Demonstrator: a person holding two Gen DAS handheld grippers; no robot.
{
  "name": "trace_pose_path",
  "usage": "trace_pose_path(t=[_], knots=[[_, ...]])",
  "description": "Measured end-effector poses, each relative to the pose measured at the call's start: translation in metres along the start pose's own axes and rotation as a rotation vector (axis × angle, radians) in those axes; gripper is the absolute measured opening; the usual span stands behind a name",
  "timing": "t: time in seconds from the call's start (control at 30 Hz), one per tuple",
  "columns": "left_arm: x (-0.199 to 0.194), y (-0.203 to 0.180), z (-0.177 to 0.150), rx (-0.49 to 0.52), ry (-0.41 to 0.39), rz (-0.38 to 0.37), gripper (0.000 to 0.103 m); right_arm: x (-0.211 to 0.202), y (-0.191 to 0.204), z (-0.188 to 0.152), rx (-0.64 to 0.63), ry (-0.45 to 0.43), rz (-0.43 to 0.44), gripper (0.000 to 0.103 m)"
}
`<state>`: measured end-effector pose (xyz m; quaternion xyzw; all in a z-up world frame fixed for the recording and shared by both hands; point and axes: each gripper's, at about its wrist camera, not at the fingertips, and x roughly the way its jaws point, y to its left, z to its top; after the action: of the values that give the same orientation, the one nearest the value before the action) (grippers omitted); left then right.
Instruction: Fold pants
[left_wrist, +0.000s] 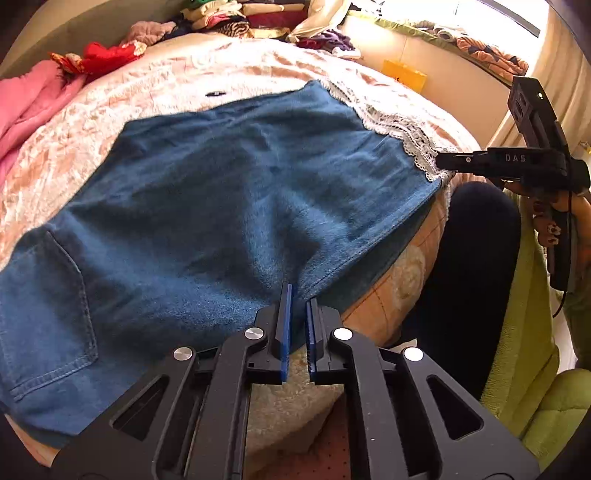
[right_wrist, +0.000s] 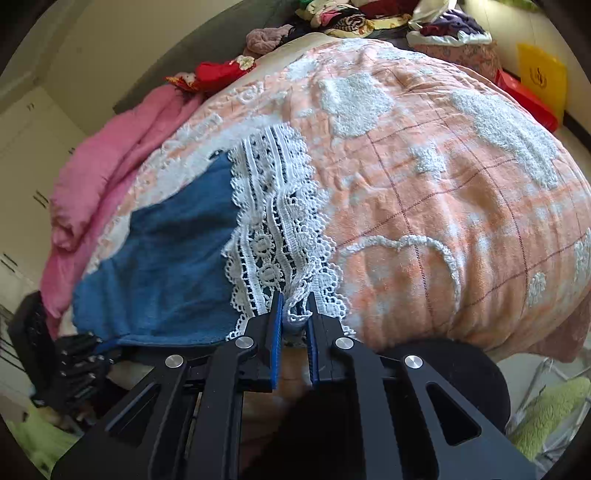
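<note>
Blue denim pants (left_wrist: 229, 206) with a white lace hem (left_wrist: 402, 125) lie spread flat on the peach bedspread (left_wrist: 110, 110). A back pocket (left_wrist: 48, 306) shows at the near left. My left gripper (left_wrist: 297, 293) is shut on the pants' near seam edge at the bed's side. My right gripper (right_wrist: 295, 299) is shut on the lace hem (right_wrist: 273, 221) at its near corner; the denim (right_wrist: 166, 258) lies to its left. The right gripper also shows in the left wrist view (left_wrist: 447, 161), at the hem's corner.
A pink blanket (right_wrist: 110, 166) lies along the bed's far left. Piled clothes (left_wrist: 229, 18) sit at the head of the bed. A yellow bag (right_wrist: 541, 79) stands at the right. Green bedding (left_wrist: 535, 369) and a dark round seat (right_wrist: 461, 369) sit beside the bed's near edge.
</note>
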<state>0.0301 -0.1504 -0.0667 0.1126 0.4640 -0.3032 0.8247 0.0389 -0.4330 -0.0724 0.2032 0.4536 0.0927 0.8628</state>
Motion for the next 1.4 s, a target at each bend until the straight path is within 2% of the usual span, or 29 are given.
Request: trace_pose_path(t=[0.07, 0.1, 0.17, 0.23, 0.33, 0.43, 0.53, 0.63, 0.7, 0.73, 0.77, 0.83, 0.9, 1.0, 1.17, 1.23, 1.33, 1.4], knots=[[0.004, 0.001, -0.002, -0.005, 0.009, -0.001, 0.003, 0.000, 0.000, -0.003, -0.006, -0.014, -0.018, 0.014], [0.004, 0.000, -0.003, -0.003, 0.009, 0.000, 0.003, -0.002, 0.001, -0.003, -0.009, -0.021, -0.032, 0.019], [0.003, 0.000, -0.004, 0.001, 0.008, -0.001, 0.003, -0.013, 0.010, -0.004, -0.078, -0.050, -0.151, 0.035], [0.002, 0.000, -0.006, -0.002, 0.009, -0.010, 0.004, -0.025, 0.015, -0.005, -0.120, -0.085, -0.178, 0.035], [0.000, -0.002, -0.010, 0.005, 0.018, -0.026, 0.012, -0.041, 0.030, -0.006, -0.189, -0.124, -0.149, 0.035], [-0.006, -0.001, -0.015, -0.018, 0.023, -0.059, 0.023, -0.035, 0.049, -0.010, -0.251, -0.093, -0.095, 0.035], [-0.026, 0.006, -0.019, -0.040, -0.009, -0.048, 0.029, -0.016, 0.067, -0.012, -0.314, -0.041, -0.097, 0.035], [-0.048, 0.025, -0.026, -0.084, -0.053, 0.016, 0.041, 0.005, 0.071, -0.011, -0.339, 0.025, -0.136, 0.035], [-0.057, 0.049, -0.030, -0.157, -0.062, 0.067, 0.046, 0.015, 0.065, -0.014, -0.333, 0.068, -0.168, 0.035], [-0.060, 0.063, -0.034, -0.199, -0.060, 0.098, 0.052, 0.018, 0.062, -0.016, -0.325, 0.074, -0.167, 0.035], [-0.060, 0.081, -0.039, -0.252, -0.047, 0.161, 0.054, 0.019, 0.059, -0.017, -0.318, 0.075, -0.160, 0.035], [-0.059, 0.110, -0.049, -0.329, -0.018, 0.270, 0.054, 0.018, 0.057, -0.018, -0.310, 0.071, -0.149, 0.035], [-0.063, 0.129, -0.055, -0.378, -0.029, 0.309, 0.054, 0.016, 0.054, -0.019, -0.301, 0.071, -0.138, 0.035], [-0.066, 0.146, -0.061, -0.433, -0.055, 0.268, 0.050, 0.018, 0.053, -0.021, -0.298, 0.072, -0.135, 0.035], [-0.068, 0.137, -0.059, -0.404, -0.036, 0.267, 0.053, 0.015, 0.056, -0.022, -0.309, 0.068, -0.132, 0.038], [-0.079, 0.131, -0.055, -0.394, -0.053, 0.241, 0.056, 0.003, 0.061, -0.019, -0.307, 0.012, -0.101, 0.040], [-0.093, 0.121, -0.032, -0.341, -0.112, 0.223, 0.056, -0.011, 0.073, -0.011, -0.349, -0.050, -0.063, 0.045], [-0.094, 0.118, -0.009, -0.307, -0.141, 0.205, 0.056, -0.009, 0.084, -0.004, -0.382, -0.058, -0.026, 0.046]])
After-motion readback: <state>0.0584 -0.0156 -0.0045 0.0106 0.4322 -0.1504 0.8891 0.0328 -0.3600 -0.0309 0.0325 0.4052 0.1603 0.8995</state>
